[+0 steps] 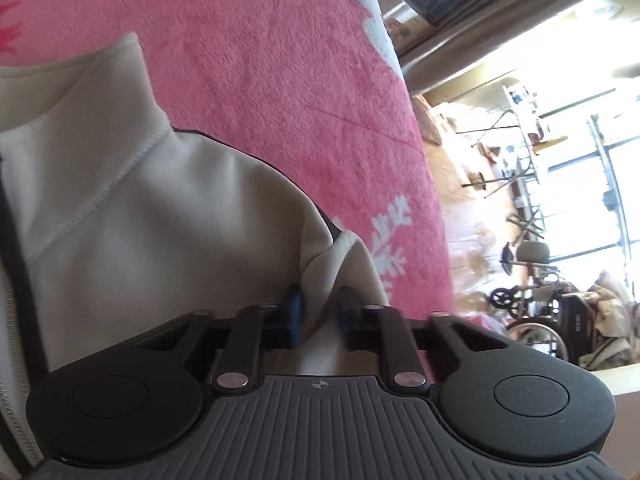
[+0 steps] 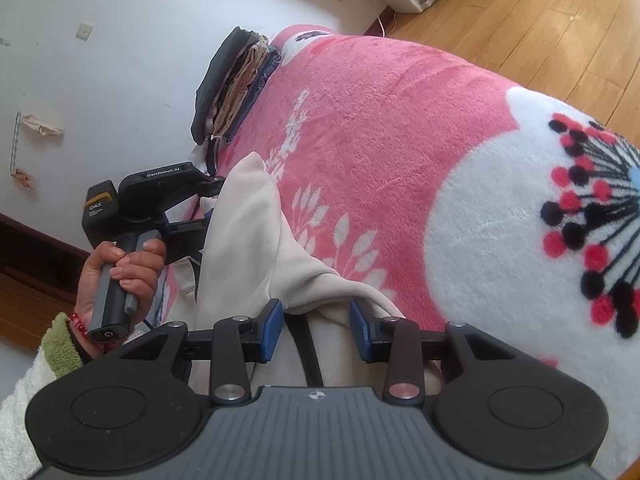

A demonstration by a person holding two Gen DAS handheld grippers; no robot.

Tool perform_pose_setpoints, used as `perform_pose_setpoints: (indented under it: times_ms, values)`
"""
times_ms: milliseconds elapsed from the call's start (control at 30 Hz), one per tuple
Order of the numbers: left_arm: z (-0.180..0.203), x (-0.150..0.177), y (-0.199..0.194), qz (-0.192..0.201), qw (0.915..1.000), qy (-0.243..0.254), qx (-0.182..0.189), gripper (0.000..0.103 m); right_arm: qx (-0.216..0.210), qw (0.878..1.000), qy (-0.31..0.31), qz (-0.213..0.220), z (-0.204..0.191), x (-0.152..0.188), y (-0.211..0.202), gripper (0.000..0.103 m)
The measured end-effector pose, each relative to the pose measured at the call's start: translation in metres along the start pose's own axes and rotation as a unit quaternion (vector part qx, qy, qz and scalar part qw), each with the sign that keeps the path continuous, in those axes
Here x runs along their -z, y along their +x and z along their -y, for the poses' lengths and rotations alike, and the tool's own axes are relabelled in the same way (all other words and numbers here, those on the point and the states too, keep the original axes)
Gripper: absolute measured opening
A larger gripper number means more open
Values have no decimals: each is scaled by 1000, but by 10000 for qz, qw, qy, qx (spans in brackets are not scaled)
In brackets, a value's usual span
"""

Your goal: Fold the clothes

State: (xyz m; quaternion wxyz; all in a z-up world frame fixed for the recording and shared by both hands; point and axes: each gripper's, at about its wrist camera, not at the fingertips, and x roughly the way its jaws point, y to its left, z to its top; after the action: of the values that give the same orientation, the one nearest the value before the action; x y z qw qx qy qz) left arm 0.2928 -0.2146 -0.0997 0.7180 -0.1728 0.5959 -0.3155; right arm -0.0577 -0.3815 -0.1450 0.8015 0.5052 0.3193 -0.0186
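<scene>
The left gripper (image 1: 319,312) has its jaws drawn close on a pinched ridge of the cream jacket (image 1: 168,216), cloth filling the narrow gap between the blue pads. The right gripper (image 2: 316,330) keeps its jaws at a middling width; a bunched fold of the same jacket, with a dark trim band, lies between the pads, but whether they press on it cannot be told.

The jacket looks to be soft, thick fleece-backed knit: light, limp, likely to sag and slide off itself once lifted, not fragile. Best taken at a seam or the hem edge, where doubled fabric gives the pads something to bite, and at two well-separated points so it hangs flat.

It is cream-white with stitched seams, a stand-up collar toward 11 o'clock in the left wrist view, dark piping at the shoulder and a zip down the far left edge. It lies on a pink plush blanket (image 2: 380,128) with white and red flower patterns covering the bed. At 11 o'clock in the right wrist view a stack of folded clothes (image 2: 232,88) stands against the wall (image 2: 120,20). A hand (image 2: 120,276) holds the left gripper's handle.
</scene>
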Motion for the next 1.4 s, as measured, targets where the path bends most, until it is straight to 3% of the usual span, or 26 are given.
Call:
perform_pose_setpoints:
  times_ms: [67, 167, 267, 433, 567, 733, 833, 1033, 1133, 1233, 1400]
  values:
    - [-3, 1, -3, 54, 9998, -58, 176, 3, -48, 10000, 67, -22, 2, -1, 0, 39]
    - [-16, 0, -19, 386, 9953, -450, 763, 2, -98, 9999, 123, -46, 4, -2, 1, 39]
    - [-34, 2, -31, 727, 9838, -813, 1419, 2, -132, 9998, 155, -59, 6, -2, 1, 39]
    - [-66, 16, -20, 1009, 9611, -1482, 2100, 2, -167, 9997, 168, -65, 6, -2, 2, 39]
    - [-86, 23, -19, 940, 9509, -2012, 2158, 4, -142, 9998, 108, -66, 5, -2, 2, 39]
    - [-92, 31, -62, 1099, 9648, -1642, 1737, 27, -95, 9999, 11, -74, 2, -3, 3, 39]
    - [-100, 41, -101, 1244, 9713, -1324, 1534, 30, -54, 10000, -52, -65, 1, -3, 4, 39]
    - [-119, 86, -175, 1178, 9886, -732, 594, 33, 84, 9998, -199, -53, -5, -1, 5, 39]
    - [-132, 122, -221, 1246, 9903, -602, 114, 34, 159, 9995, -258, -18, -8, 1, 4, 39]
    - [-149, 164, -269, 1448, 9863, -717, -334, 40, 198, 9994, -274, 36, -9, 3, 4, 39]
    - [-146, 218, -303, 1454, 9833, -473, -992, 55, 271, 9990, -353, 94, -12, 6, 2, 39]
